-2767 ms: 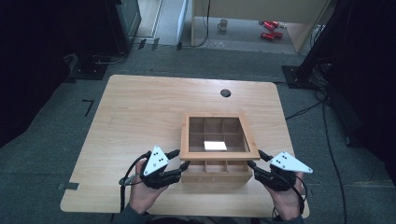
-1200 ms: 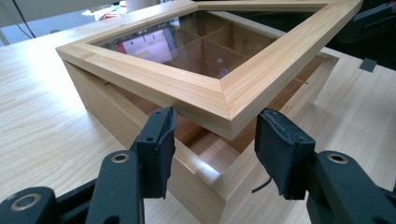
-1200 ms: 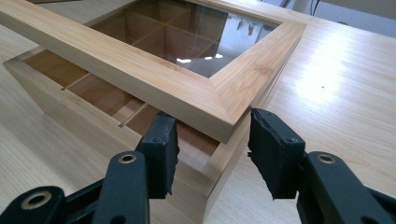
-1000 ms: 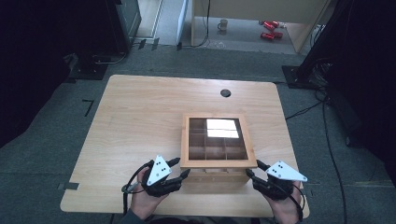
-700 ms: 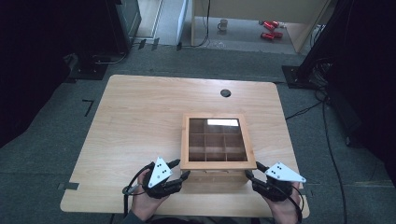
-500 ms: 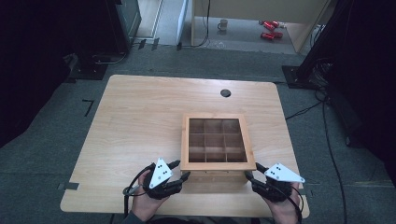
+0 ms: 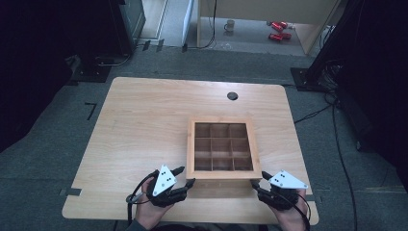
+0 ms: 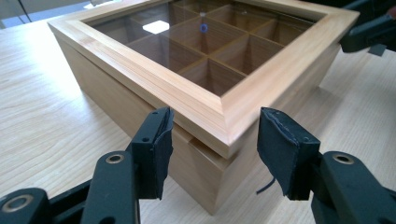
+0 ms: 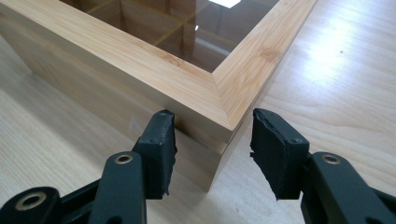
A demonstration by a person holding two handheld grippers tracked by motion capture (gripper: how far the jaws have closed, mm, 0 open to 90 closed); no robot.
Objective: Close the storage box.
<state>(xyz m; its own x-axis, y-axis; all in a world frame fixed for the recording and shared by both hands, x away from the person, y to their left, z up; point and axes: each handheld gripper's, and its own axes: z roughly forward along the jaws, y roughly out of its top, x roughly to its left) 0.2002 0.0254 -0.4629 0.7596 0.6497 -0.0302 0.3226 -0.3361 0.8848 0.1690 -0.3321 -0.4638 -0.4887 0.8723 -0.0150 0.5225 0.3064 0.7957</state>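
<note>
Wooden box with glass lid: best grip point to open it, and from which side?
Grip the overhanging lid lip at the near corners of the wooden box, from the person's side. The left gripper and right gripper already straddle those corners, jaws open; the glass centre offers no hold.

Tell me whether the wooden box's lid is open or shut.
Shut: the wooden box has its glass lid lying flat on the base, frame flush all around.

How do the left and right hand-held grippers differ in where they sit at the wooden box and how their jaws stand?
The left hand-held gripper sits at the near left corner of the wooden box; the right hand-held gripper sits at the near right corner. The left one's jaws have just been opening, with a wider gap showing around its corner; the right one's left pad looks closer to the box wall. Both straddle a corner under the glass lid's frame, open.
</note>
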